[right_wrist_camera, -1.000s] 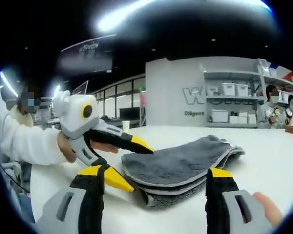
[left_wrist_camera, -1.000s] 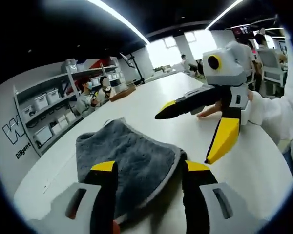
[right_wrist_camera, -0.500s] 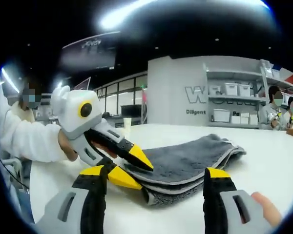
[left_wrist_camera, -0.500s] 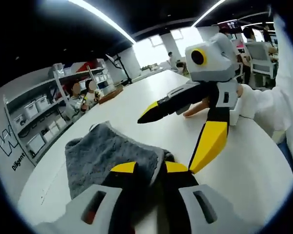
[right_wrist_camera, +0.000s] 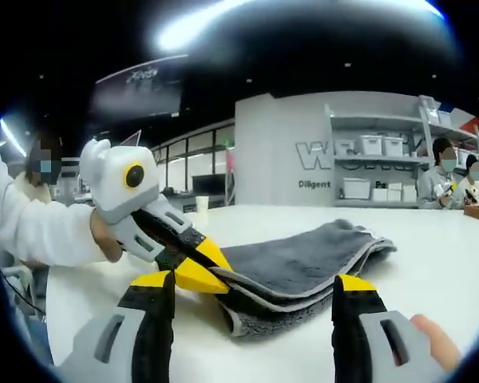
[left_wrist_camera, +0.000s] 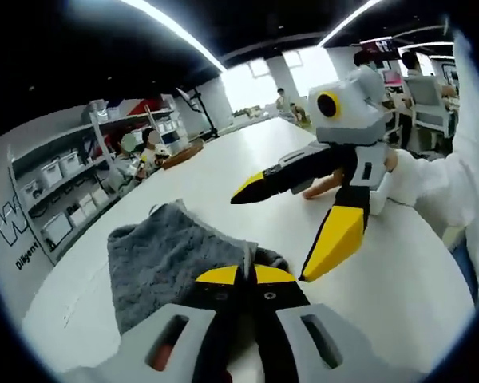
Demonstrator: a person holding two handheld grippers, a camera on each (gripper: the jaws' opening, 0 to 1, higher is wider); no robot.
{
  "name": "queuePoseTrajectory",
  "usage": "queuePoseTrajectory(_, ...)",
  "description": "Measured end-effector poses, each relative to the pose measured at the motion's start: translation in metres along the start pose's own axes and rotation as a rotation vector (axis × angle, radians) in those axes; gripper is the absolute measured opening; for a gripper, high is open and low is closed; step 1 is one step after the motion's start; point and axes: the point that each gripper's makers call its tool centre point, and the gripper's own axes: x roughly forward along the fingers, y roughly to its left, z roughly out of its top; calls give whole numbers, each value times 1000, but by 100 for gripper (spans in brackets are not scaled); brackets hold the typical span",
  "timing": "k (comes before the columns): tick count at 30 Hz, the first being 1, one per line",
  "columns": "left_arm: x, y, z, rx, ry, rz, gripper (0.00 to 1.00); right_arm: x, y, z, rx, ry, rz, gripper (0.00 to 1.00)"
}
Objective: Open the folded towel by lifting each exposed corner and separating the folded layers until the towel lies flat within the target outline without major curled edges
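A grey folded towel (left_wrist_camera: 164, 251) lies on the white table (left_wrist_camera: 239, 159). In the left gripper view my left gripper (left_wrist_camera: 244, 274) has its yellow tips pressed together on the towel's near corner. My right gripper (left_wrist_camera: 275, 234) enters from the right, open, with its jaws spread just past that corner and a hand behind it. In the right gripper view the towel (right_wrist_camera: 307, 259) shows stacked layers with pale hems. There the left gripper (right_wrist_camera: 218, 279) pinches the left corner of the upper layer. My right gripper (right_wrist_camera: 255, 283) stands open in front of the towel, holding nothing.
Grey shelves with white bins (left_wrist_camera: 52, 171) line the wall, and people sit beside them. A wooden box (left_wrist_camera: 193, 150) rests far back on the table. A white sleeve (left_wrist_camera: 443, 187) fills the right side. Bare tabletop (right_wrist_camera: 443, 263) stretches beyond the towel.
My left gripper's jaws went from wide open around the towel's corner to shut on it. The right gripper stayed open and close by.
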Motion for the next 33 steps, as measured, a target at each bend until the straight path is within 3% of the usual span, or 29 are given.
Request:
queuePoseTrajectory(9, -12, 32, 6, -258, -99, 59, 4, 2, -4, -2, -32, 12, -23, 79)
queuePoseTrajectory(22, -24, 51, 7, -312, -106, 129, 4, 3, -7, -7, -41, 37, -36, 79)
queuePoseTrajectory(33, -38, 82, -1, -348, -113, 241, 3, 4, -8, -10, -50, 50, -36, 79)
